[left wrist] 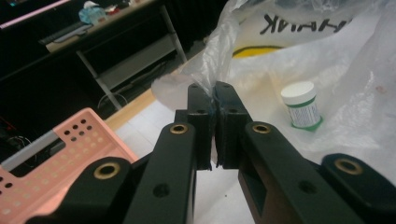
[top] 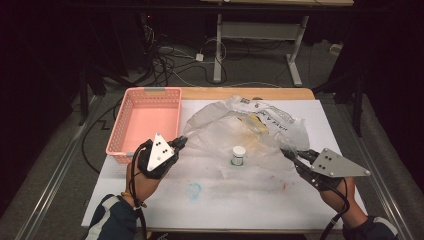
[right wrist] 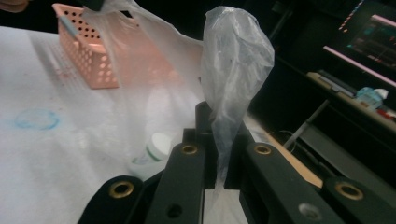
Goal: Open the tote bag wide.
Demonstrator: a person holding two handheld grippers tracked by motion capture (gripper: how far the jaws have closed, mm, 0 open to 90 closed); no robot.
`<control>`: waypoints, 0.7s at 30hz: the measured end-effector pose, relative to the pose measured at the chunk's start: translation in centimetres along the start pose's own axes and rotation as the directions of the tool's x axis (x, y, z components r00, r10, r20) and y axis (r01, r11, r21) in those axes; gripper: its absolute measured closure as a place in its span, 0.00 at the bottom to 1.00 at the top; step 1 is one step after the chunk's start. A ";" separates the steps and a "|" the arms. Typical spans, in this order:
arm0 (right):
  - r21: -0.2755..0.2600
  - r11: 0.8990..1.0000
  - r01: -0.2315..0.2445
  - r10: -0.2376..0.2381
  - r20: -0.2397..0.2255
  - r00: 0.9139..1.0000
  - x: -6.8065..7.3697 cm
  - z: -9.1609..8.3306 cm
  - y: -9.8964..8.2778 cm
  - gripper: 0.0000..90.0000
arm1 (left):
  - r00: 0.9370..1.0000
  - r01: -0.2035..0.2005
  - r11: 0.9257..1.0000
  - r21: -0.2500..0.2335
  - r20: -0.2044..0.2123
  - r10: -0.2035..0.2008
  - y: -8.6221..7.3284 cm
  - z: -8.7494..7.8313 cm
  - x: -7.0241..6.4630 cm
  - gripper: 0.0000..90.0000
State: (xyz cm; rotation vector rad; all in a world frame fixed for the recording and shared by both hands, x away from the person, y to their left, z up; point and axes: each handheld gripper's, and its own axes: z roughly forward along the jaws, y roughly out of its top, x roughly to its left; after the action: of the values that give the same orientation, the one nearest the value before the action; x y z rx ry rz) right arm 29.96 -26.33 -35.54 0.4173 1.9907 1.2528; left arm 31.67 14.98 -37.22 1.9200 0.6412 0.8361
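A clear plastic bag (top: 235, 127) with black lettering and a yellow mark is stretched over the white table between both grippers. My left gripper (top: 181, 142) is shut on the bag's left edge; in the left gripper view the film (left wrist: 219, 51) is pinched between its jaws (left wrist: 215, 100). My right gripper (top: 286, 151) is shut on the bag's right edge, and a handle of film (right wrist: 236, 60) rises from its jaws (right wrist: 219, 140). A small white-lidded jar with a green label (top: 238, 155) (left wrist: 302, 105) (right wrist: 156, 147) stands upright on the table under the raised bag.
A pink perforated basket (top: 145, 122) (left wrist: 51, 149) (right wrist: 93, 51) stands empty at the table's back left. A blue ring stain (top: 193, 190) (right wrist: 36, 119) marks the white table cover (top: 240, 200). Cables and a desk frame lie on the floor beyond.
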 end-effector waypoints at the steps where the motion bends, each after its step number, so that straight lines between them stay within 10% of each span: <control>1: -0.005 1.000 0.004 -0.004 0.005 1.000 -0.3 -0.1 0.1 1.00 | 1.000 0.002 1.000 -0.004 0.000 -0.002 0.1 -0.1 0.1 0.93; 21: -0.005 1.000 -0.031 0.031 0.097 0.995 -4.8 3.3 0.6 1.00 | 1.000 0.012 0.998 -0.062 0.021 -0.010 2.6 2.0 0.9 0.93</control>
State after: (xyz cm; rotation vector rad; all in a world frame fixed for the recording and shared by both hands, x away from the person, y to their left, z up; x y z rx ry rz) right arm 35.54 -26.86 -33.84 0.4996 1.9063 1.2321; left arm 34.06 13.38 -35.35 1.8652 0.6059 0.8187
